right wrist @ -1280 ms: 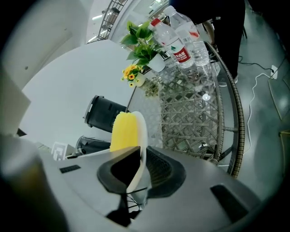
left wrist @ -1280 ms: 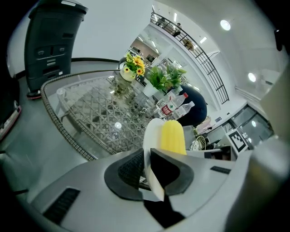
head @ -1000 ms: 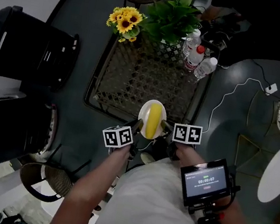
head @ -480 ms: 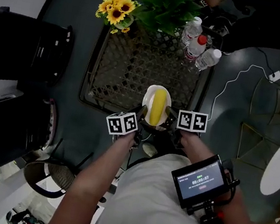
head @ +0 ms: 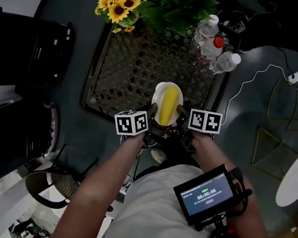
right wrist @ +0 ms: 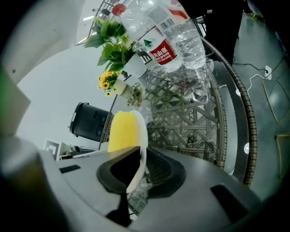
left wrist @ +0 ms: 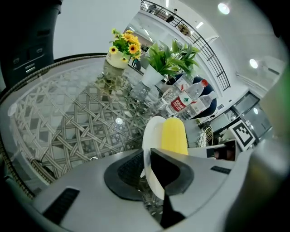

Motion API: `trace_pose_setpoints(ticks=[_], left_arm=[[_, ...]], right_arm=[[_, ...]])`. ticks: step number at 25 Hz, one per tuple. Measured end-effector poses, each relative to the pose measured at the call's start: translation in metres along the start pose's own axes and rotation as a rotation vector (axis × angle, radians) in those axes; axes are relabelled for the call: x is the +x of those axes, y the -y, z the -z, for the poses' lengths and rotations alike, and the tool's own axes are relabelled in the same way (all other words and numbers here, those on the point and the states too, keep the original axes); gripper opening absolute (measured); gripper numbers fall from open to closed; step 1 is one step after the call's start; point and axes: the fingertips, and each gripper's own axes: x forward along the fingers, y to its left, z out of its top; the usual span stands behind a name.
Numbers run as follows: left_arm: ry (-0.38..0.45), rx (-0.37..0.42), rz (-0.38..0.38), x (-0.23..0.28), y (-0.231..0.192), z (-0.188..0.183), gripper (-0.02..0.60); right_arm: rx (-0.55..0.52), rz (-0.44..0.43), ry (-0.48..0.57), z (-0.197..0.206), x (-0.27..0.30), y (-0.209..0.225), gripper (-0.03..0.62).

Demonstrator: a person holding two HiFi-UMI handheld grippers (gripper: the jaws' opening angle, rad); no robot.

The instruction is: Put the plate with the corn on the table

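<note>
left gripper (left wrist: pixel 150 174) and right gripper (right wrist: pixel 135 171) clamp the plate (head: pixel 158 93) over the table's (head: pixel 128 72) near edge; a tilt may roll the corn (head: pixel 167 104) off.

1. Left claw (head: pixel 151 115): light grey moulded jaw shells lined with black ribbed pads (left wrist: pixel 129 171). It carries a white cube (head: pixel 131 124) printed with black square markers.
2. Right claw (head: pixel 180 115): matching grey shells and black linings, with a white marker cube (head: pixel 204 121) printed in black square patterns.
3. Clothing: light grey short-sleeved shirt (head: pixel 149 212); forearms uncovered.
4. Worn equipment: black device (head: pixel 207 195) with a rectangular screen showing a green and white readout. It is fixed on a black bracket (head: pixel 220 237) at the person's right side.
</note>
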Motion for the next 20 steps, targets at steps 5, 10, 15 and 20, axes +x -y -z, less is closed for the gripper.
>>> trace_pose_setpoints(ticks=[5,10,15,20], left_arm=[[-0.006,0.005,-0.027,0.013,-0.014,-0.013,0.051],[-0.003,0.003,-0.045,0.022,-0.023,-0.025,0.051],[0.004,-0.016,-0.057,0.030,-0.027,-0.032,0.051],[0.021,-0.002,-0.070,0.035,-0.030,-0.040,0.051]], right_arm=[[-0.003,0.016,0.000,-0.014,0.018,0.003,0.051],[-0.010,0.024,0.009,-0.027,0.032,0.005,0.051],[-0.016,0.039,0.014,-0.035,0.040,0.009,0.051],[-0.043,0.041,0.027,-0.044,0.047,0.009,0.052]])
